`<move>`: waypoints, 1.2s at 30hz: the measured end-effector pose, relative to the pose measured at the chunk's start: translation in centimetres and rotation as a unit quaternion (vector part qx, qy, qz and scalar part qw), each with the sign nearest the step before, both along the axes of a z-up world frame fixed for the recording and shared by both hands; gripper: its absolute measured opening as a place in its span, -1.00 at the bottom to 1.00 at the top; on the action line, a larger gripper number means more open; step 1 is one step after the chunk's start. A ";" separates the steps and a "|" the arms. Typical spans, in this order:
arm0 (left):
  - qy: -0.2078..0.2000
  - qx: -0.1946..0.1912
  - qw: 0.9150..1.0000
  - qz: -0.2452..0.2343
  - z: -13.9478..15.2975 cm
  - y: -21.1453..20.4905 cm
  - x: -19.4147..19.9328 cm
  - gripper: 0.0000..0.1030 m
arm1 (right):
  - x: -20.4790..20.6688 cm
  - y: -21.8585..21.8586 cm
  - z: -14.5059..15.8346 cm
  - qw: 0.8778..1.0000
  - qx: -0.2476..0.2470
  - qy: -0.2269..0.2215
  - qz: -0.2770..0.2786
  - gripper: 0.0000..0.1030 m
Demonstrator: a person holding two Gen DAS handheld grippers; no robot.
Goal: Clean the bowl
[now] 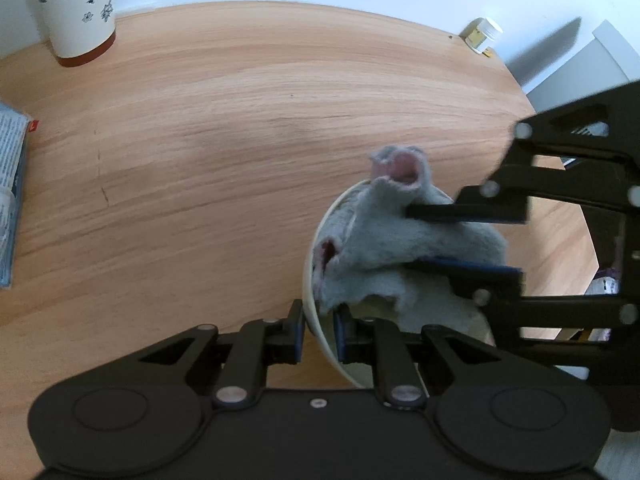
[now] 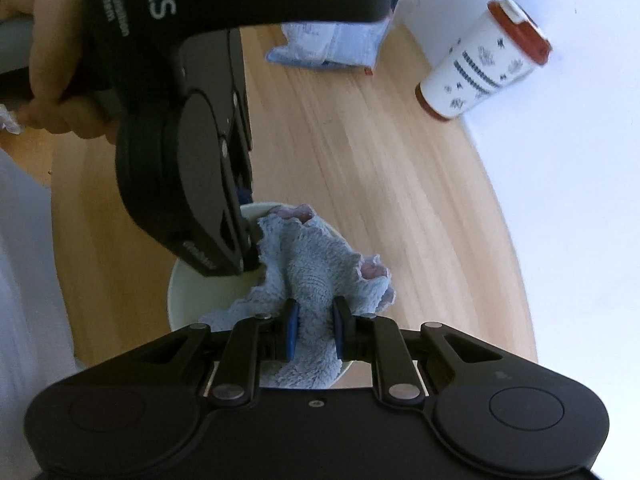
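Note:
A cream bowl point(image 1: 310, 280) is tipped on its side above the wooden table. My left gripper point(image 1: 319, 330) is shut on the bowl's rim, one finger inside and one outside. My right gripper point(image 2: 314, 330) is shut on a light blue cloth point(image 2: 316, 276) with pink patches and presses it into the bowl point(image 2: 188, 292). In the left wrist view the right gripper point(image 1: 416, 238) comes in from the right, holding the cloth point(image 1: 392, 240) inside the bowl. The left gripper's body hides part of the bowl in the right wrist view.
A white paper cup with a red-brown lid point(image 1: 74, 8) stands at the table's far edge, also in the right wrist view point(image 2: 486, 64). A blue packet point(image 1: 10, 184) lies at the left edge. A small white jar point(image 1: 482, 34) sits at the far right. The wall is close behind.

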State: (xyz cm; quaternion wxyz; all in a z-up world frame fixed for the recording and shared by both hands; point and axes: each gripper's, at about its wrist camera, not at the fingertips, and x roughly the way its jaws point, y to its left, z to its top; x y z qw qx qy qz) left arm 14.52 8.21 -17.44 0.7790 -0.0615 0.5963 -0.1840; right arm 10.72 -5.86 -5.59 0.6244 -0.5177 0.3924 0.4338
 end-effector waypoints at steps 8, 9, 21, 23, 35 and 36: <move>0.001 -0.007 1.000 -0.010 -0.1 0.1 0.2 -0.67 | 0.5 0.8 -0.3 1.000 -0.002 0.025 0.015 -0.62; 0.002 -0.009 1.000 -0.008 -0.1 0.2 0.2 -0.66 | 0.5 1.0 -0.3 0.999 -0.003 0.032 0.013 -0.62; 0.012 -0.008 1.000 0.002 0.0 0.2 0.6 -0.65 | 3.3 3.2 -3.0 0.997 0.000 0.078 -0.013 -0.62; 0.019 -0.012 1.000 0.012 -0.1 0.4 0.6 -0.65 | 3.5 3.1 -3.0 0.996 -0.003 0.083 -0.020 -0.62; 0.022 -0.006 0.999 0.023 -0.2 0.0 0.6 -0.66 | 5.0 0.3 1.8 0.985 0.071 0.099 -0.119 -0.61; 0.018 -0.001 1.000 0.018 -0.1 -0.3 0.4 -0.67 | 5.1 0.2 1.7 0.984 0.076 0.101 -0.124 -0.61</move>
